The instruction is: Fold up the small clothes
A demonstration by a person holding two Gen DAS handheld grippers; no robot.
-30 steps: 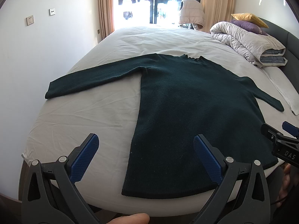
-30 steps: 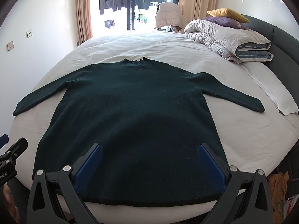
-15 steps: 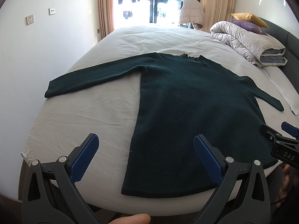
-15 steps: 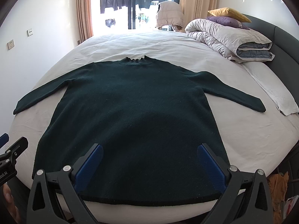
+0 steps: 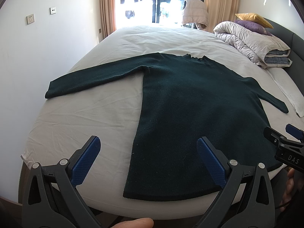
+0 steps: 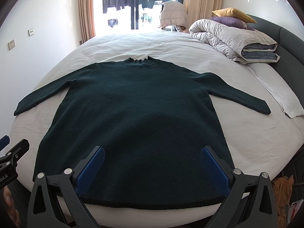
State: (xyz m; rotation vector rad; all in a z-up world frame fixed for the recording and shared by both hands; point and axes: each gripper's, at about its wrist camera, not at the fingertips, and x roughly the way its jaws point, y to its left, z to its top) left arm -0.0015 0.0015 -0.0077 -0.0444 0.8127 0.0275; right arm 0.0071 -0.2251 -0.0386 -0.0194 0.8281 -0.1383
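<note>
Your sweater (image 6: pixel 133 117): fuzzy matt dark-green knit. Bed sheet (image 5: pixel 91 117): creased white cloth. Claw pads (image 6: pixel 214 171): textured blue plastic.

White-sheeted bed (image 6: pixel 247 133) under flat dark green sweater (image 6: pixel 136 114), rolled duvet (image 6: pixel 228 38)

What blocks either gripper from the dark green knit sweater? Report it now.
Nothing visible does. The dark green knit sweater lies flat on the white bed sheet, with both the open left gripper and open right gripper hovering near its hem.
</note>
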